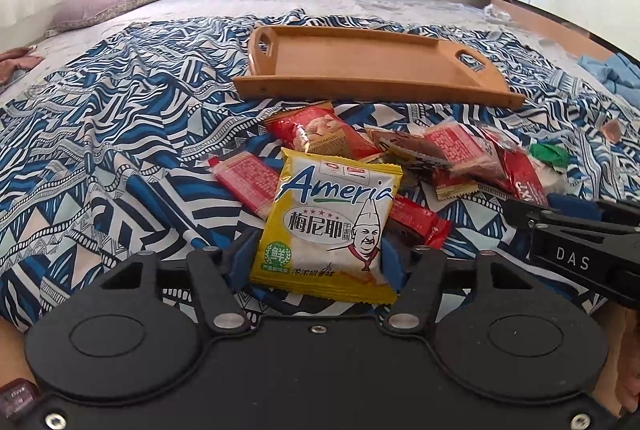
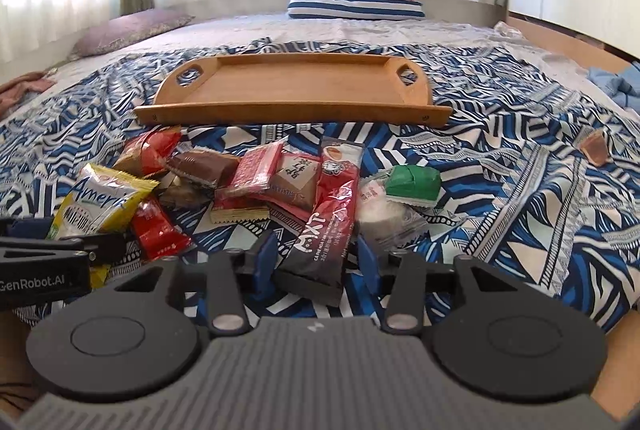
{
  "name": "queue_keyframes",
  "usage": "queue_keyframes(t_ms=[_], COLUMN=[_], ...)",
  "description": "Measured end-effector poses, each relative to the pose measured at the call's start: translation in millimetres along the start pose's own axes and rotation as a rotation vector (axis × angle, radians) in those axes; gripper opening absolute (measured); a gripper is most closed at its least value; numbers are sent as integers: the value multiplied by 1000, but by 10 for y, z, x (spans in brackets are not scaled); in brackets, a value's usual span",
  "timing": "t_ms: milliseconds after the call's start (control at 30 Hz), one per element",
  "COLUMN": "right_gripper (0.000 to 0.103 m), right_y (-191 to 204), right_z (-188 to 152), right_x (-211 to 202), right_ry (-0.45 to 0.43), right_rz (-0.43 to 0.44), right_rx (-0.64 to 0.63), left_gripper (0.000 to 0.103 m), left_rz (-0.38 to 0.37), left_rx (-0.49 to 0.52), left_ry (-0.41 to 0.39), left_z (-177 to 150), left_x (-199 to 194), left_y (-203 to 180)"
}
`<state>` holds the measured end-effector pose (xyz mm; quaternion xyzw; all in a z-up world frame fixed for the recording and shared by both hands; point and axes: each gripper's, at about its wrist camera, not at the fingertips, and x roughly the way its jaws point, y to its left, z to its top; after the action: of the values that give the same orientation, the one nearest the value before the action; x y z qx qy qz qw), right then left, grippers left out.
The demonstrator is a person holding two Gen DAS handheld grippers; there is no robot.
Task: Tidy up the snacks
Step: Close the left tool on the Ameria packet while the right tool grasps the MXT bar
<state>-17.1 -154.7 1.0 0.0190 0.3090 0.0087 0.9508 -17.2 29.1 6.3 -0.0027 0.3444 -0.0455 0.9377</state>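
The wooden tray [image 2: 292, 86] has nothing in it, so the job is only starting. All the snacks lie in a heap [image 2: 256, 182] on the bed, just in front of the tray.

The left gripper [image 1: 314, 262] has its jaws pinching the yellow Ameria pack [image 1: 328, 226], which stands up a bit. The right gripper [image 2: 316, 262] has its jaws spread around the end of the dark coffee stick [image 2: 328, 226], not squeezing it yet.

Only the right view shows the green packet [image 2: 412, 182] well. Only the left view shows the cook's face on the yellow pack.
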Motion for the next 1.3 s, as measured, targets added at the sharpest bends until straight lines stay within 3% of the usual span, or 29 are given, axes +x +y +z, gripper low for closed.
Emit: queue_keyframes(t_ms=[167, 700, 733, 767, 1100, 1133, 1200, 1300], right_gripper=[42, 39, 42, 54, 59, 57, 44, 40], right_y=[-29, -59, -51, -36, 53, 49, 54, 64], right_z=[-5, -12, -13, -10, 81, 81, 64, 32], right_x=[-15, -80, -82, -80, 16, 34, 57, 87], right_ry=[4, 4, 8, 12, -11, -7, -4, 3], right_rz=[1, -8, -16, -25, -60, -59, -59, -67], right_rx=[46, 75, 65, 49, -3, 3, 2, -10], left_gripper=[56, 55, 55, 55, 54, 54, 54, 54], left_rz=[1, 5, 5, 7, 2, 2, 2, 2], left_rx=[-24, -54, -56, -57, -64, -63, -63, -66], left_ry=[-13, -22, -23, -24, -26, -25, -26, -26], left_z=[32, 34, 35, 36, 56, 58, 62, 74], left_x=[-37, -89, -91, -94, -97, -97, -97, -88], left_y=[34, 92, 93, 95, 90, 88, 87, 86])
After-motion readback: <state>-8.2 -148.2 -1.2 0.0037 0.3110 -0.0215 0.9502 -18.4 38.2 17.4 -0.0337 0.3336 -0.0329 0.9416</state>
